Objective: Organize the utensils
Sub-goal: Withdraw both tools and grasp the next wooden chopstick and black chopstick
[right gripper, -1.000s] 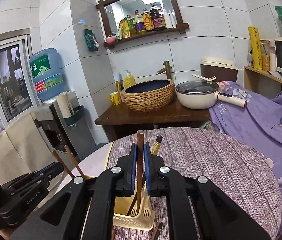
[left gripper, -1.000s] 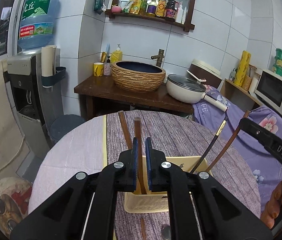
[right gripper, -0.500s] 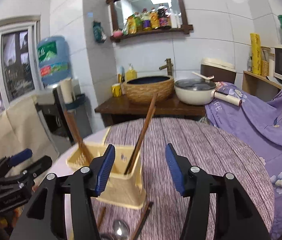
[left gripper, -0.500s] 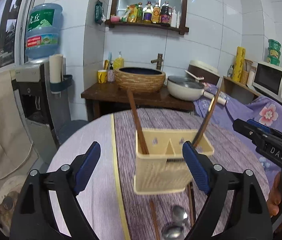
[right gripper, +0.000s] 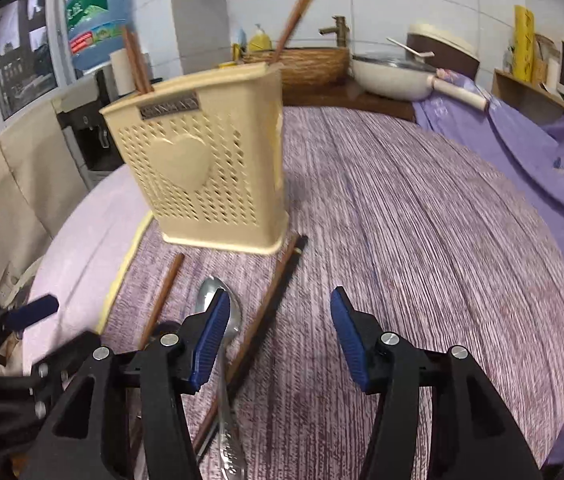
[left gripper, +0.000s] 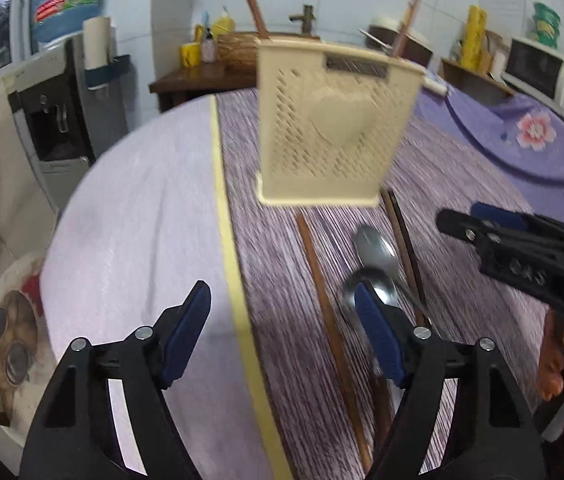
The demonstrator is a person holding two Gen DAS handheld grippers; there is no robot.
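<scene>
A cream perforated utensil holder (left gripper: 334,120) (right gripper: 209,176) stands on the purple striped table, with brown chopsticks (left gripper: 251,0) (right gripper: 135,60) sticking up out of it. In front of it lie a brown chopstick (left gripper: 322,300) (right gripper: 161,300), two steel spoons (left gripper: 374,248) (right gripper: 221,312) and a pair of dark chopsticks (left gripper: 402,248) (right gripper: 277,288). My left gripper (left gripper: 282,332) hangs low over the brown chopstick and the spoons, its jaws closing with nothing gripped. My right gripper (right gripper: 279,340) is open above the dark chopsticks, holding nothing.
A lavender cloth with a yellow edge (left gripper: 225,220) covers the table's left part. Behind the table are a water dispenser (left gripper: 61,92), a wicker basin (right gripper: 306,64), a white pan (right gripper: 394,72) and a microwave (left gripper: 538,68). A hand (left gripper: 554,360) holds the right gripper.
Both grippers were shut on chopsticks over the holder, then opened and left them in it. Both have since dropped low toward the utensils lying on the table.
</scene>
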